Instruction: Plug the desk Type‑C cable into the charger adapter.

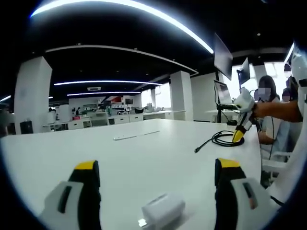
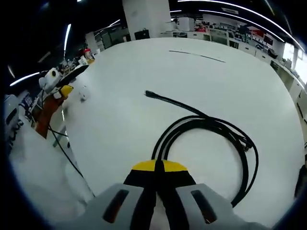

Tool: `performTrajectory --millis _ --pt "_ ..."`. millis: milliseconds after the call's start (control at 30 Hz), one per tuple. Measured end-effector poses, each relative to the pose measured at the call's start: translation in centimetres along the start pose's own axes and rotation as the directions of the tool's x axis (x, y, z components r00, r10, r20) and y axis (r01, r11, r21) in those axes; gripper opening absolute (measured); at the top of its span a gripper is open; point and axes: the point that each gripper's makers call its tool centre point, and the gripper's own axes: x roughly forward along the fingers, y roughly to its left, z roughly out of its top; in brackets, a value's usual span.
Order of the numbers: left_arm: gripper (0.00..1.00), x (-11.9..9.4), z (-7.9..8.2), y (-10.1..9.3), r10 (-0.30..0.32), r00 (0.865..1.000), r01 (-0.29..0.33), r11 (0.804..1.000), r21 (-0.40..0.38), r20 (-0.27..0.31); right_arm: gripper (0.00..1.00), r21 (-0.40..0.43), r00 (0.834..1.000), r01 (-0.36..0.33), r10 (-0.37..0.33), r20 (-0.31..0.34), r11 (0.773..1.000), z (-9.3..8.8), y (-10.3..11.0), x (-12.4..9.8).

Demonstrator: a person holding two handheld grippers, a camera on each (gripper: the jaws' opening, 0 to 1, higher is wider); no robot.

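Observation:
On the white table (image 1: 144, 158) a white charger adapter (image 1: 163, 210) lies between the wide-apart jaws of my open left gripper (image 1: 156, 175), touching neither. Farther right is the black Type-C cable (image 1: 224, 139), loosely coiled, its plug end (image 1: 196, 151) pointing left. My right gripper (image 1: 238, 135) stands at the coil, held by a person's arm. In the right gripper view, my right gripper (image 2: 156, 166) has its yellow tips pressed together where two strands of the cable (image 2: 211, 127) meet them. The free plug (image 2: 148, 93) lies ahead. The left gripper (image 2: 62, 89) and adapter (image 2: 83, 95) sit far left.
A thin flat strip (image 1: 124, 137) lies mid-table, also seen as a thin strip (image 2: 196, 55) far ahead. Monitors on a stand (image 1: 223, 91) and seated people (image 1: 268, 105) are beyond the table's right end. The table edge (image 2: 72, 158) runs along the left, with a loose wire hanging off it.

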Motion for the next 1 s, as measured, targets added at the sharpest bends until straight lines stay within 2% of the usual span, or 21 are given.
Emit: performTrajectory --millis 533,833,1000 --pt "1.00 0.1 -0.2 -0.1 -0.006 1.000 0.006 1.000 0.002 -0.004 0.01 -0.006 0.997 -0.081 0.081 -0.009 0.997 -0.7 4.9 0.2" --pt "1.00 0.2 -0.4 -0.3 -0.012 1.000 0.012 1.000 0.003 -0.008 0.01 -0.008 0.989 -0.144 0.143 -0.027 0.990 -1.5 8.4 0.4" --pt "1.00 0.2 -0.3 -0.3 -0.014 1.000 0.014 1.000 0.005 -0.005 0.01 -0.005 0.986 -0.165 0.165 -0.028 0.986 -1.7 9.4 0.6"
